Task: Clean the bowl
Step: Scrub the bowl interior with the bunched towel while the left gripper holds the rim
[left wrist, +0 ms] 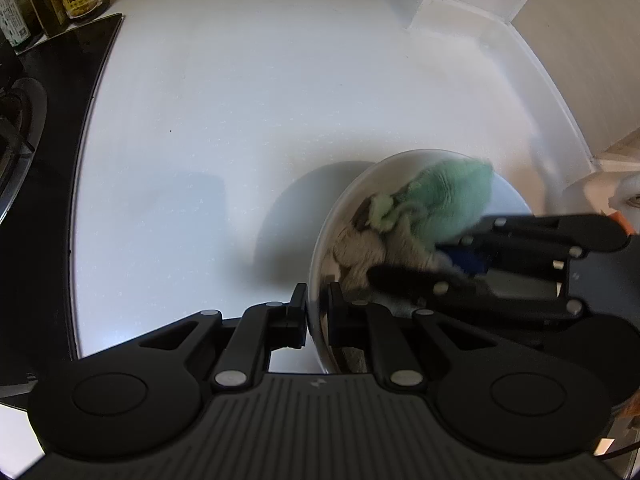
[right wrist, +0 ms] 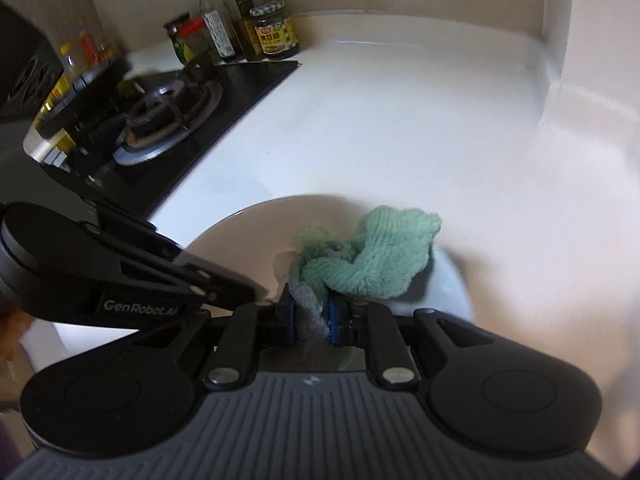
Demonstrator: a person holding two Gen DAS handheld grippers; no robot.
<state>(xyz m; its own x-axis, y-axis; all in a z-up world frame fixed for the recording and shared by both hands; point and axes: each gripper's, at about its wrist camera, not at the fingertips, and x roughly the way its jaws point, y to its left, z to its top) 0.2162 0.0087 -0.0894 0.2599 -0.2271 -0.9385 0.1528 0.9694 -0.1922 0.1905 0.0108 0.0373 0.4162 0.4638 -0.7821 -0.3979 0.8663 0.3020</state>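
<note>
Closest to the left wrist camera, the left gripper (left wrist: 318, 316) has its jaws clamped on the near rim of the white bowl (left wrist: 344, 196), one finger outside the wall and one inside. That bowl sits on the white countertop (left wrist: 224, 112), toward its near right part, and holds a bunched cloth (left wrist: 452, 196), mint green with greyish-beige folds. From the right, the right gripper (right wrist: 312, 318) reaches into the bowl (right wrist: 240, 240), its jaws closed on a grey fold of the cloth (right wrist: 376, 256), whose green bulk drapes toward the far right rim. To the left lies a black gas hob (right wrist: 168, 112). Behind it, at the far wall, stand sauce jars and bottles (right wrist: 240, 28).
</note>
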